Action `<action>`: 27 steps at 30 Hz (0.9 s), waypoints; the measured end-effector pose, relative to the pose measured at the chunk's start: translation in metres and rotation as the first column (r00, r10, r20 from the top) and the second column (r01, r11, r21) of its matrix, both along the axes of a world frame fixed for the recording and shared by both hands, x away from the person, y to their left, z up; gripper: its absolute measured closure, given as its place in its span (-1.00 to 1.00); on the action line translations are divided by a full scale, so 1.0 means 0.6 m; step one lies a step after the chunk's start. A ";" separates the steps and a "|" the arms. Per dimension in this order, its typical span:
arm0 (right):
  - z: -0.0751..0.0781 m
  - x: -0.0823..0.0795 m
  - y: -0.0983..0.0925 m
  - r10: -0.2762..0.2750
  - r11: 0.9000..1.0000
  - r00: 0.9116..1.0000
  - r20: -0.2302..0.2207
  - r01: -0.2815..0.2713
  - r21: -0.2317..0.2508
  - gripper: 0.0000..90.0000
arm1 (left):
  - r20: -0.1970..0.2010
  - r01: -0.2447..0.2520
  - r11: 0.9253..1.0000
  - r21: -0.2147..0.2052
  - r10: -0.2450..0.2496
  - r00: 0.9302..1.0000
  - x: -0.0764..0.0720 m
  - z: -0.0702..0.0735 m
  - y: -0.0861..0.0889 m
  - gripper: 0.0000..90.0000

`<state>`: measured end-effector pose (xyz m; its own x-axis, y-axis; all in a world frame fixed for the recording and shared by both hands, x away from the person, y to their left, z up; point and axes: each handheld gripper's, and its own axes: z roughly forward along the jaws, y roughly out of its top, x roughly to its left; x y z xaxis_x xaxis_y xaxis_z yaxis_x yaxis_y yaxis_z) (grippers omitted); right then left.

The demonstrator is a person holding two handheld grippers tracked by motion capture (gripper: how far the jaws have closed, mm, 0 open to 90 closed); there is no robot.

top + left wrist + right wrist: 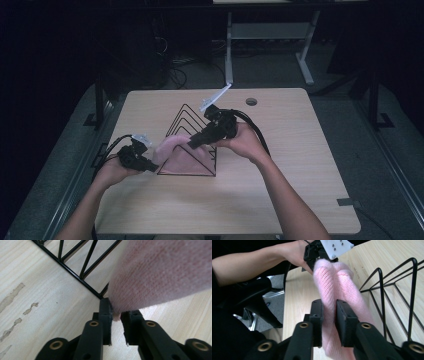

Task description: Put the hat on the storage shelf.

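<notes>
Here the soft pink knitted cloth is lying over the black wire rack on the light wooden table. It looks light and floppy, so pinching an edge or a bunched fold is working best. The left claw is nipping one corner. The right claw is squeezing the middle, reaching over from above.

No legible text or signs anywhere.

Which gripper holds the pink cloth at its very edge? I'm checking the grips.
The left gripper: it pinches just the pink cloth's corner, while the right gripper clamps the bunched middle.
</notes>
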<state>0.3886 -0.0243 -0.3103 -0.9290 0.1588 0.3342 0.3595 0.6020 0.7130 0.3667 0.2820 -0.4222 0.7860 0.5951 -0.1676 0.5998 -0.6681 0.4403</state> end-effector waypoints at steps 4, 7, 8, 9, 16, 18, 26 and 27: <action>0.002 -0.007 -0.021 -0.031 0.999 1.000 0.004 0.031 0.022 0.42 | 0.002 -0.006 1.000 0.003 0.006 1.000 -0.003 0.003 0.006 0.57; 0.001 -0.008 -0.033 -0.050 0.998 0.999 0.015 0.049 0.030 0.35 | 0.004 -0.011 1.000 0.003 0.011 1.000 -0.005 0.005 0.007 0.52; 0.002 -0.009 -0.040 -0.061 0.998 0.998 0.025 0.061 0.027 0.30 | 0.008 -0.014 1.000 -0.001 0.014 1.000 -0.007 0.007 0.008 0.52; 0.000 -0.008 -0.048 -0.076 0.997 0.996 0.035 0.075 0.023 0.28 | 0.009 -0.017 1.000 -0.002 0.017 1.000 -0.008 0.008 0.009 0.50; -0.011 -0.001 -0.098 -0.172 0.985 0.985 0.002 0.172 0.021 -0.04 | 0.031 -0.037 0.999 -0.022 0.037 0.999 -0.013 0.019 0.020 0.41; -0.014 0.000 -0.110 -0.199 0.980 0.980 -0.002 0.199 0.020 -0.12 | 0.029 -0.039 0.999 -0.024 0.040 0.999 -0.015 0.020 0.021 0.36; -0.025 -0.001 -0.155 -0.273 0.962 0.962 0.000 0.273 0.010 -0.24 | 0.054 -0.024 0.999 -0.035 0.025 0.998 -0.021 0.025 0.022 0.03; -0.026 -0.002 -0.161 -0.281 0.960 0.960 0.002 0.281 0.005 -0.25 | 0.057 -0.025 0.999 -0.035 0.027 0.998 -0.022 0.026 0.022 0.00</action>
<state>0.3872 -0.1206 -0.3257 -0.8478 0.4125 0.3332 0.5120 0.4737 0.7166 0.3537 0.2953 -0.4069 0.7794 0.6099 -0.1434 0.5897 -0.6368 0.4968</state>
